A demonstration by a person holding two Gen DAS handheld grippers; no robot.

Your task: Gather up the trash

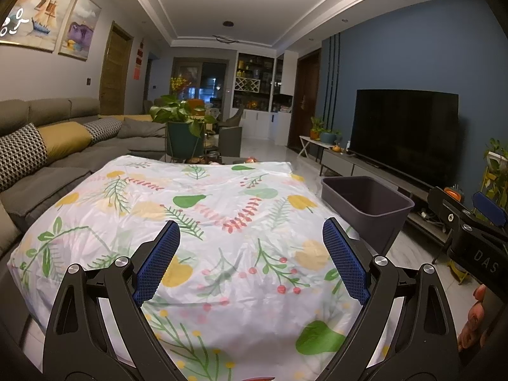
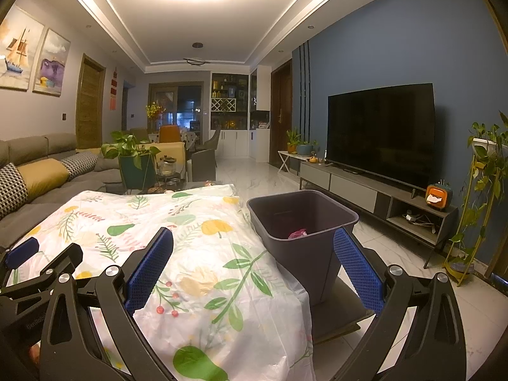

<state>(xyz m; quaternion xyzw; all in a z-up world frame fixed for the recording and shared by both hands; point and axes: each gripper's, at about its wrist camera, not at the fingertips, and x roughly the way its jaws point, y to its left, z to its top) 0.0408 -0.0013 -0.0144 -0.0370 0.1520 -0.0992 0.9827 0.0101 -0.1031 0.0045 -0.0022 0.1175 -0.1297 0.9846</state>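
At the far left a grey sofa [image 1: 47,158] with patterned and yellow cushions runs along the wall. Beside it a table draped in a floral cloth [image 1: 203,222] fills the middle; no trash shows on the cloth. The left gripper [image 1: 250,260] hovers over the cloth with its blue-padded fingers [image 1: 158,263] spread wide and nothing between them. The right gripper [image 2: 254,270] is likewise wide apart and empty, held over the table's right edge. Just right of the table stands a dark grey bin [image 2: 301,222], and a crumpled pink scrap [image 2: 297,233] lies inside it. Further right, a black television [image 2: 381,133] sits on a low console against the blue wall.
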